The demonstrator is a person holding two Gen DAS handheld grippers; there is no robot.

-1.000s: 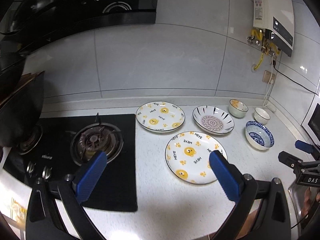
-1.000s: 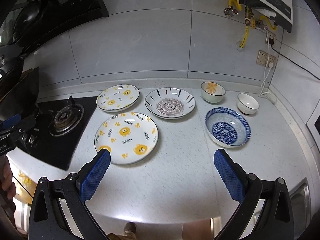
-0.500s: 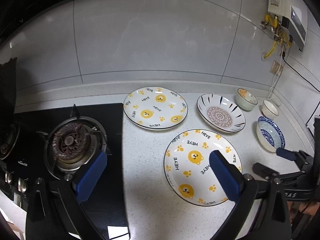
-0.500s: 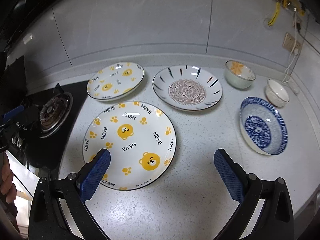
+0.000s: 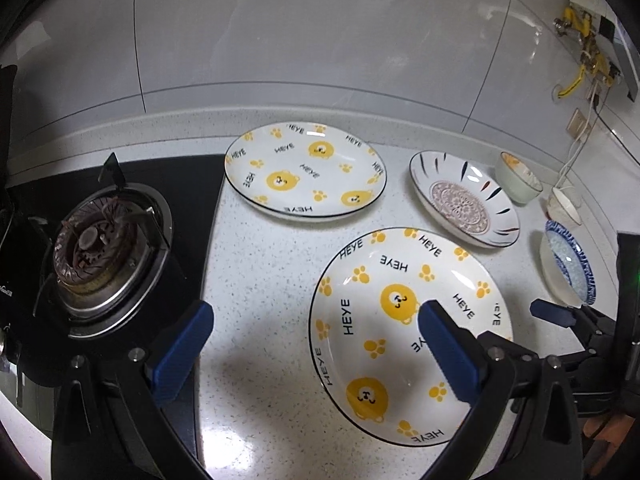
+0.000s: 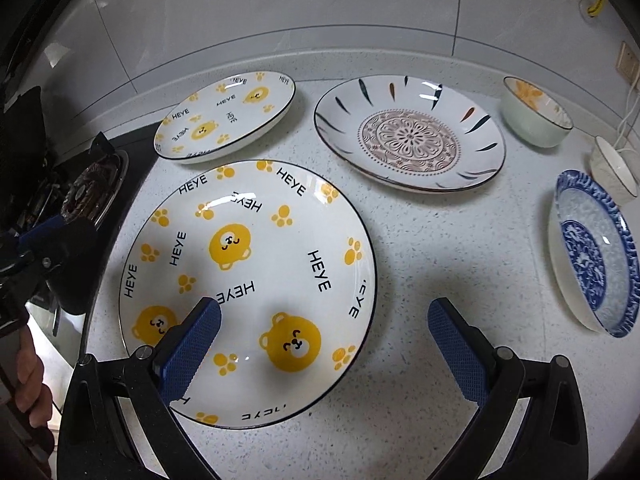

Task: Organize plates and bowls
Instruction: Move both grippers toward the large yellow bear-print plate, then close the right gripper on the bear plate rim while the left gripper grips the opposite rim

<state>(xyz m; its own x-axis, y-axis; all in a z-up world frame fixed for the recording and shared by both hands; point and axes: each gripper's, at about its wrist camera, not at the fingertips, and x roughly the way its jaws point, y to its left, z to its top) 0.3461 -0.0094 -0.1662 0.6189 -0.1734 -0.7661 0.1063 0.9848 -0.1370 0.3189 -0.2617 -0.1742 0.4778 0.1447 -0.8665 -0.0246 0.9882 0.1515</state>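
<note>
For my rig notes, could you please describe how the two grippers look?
Both match: the left gripper and right gripper each have two flat blue fingers with a fine grid texture, mounted on black linkage arms with silver pivot screws. No cables or sleeves show.

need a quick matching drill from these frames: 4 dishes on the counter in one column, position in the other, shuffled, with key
Things:
1. near bear plate
2. far bear plate
3. flower-pattern plate
4. blue bowl

Places:
A. back row, next to the stove
B. far right of the counter, in front of the small white bowl
C. front, under both open grippers
D. back row, between a bear plate and the green bowl

Pairs: 1-C, 2-A, 3-D, 4-B
</note>
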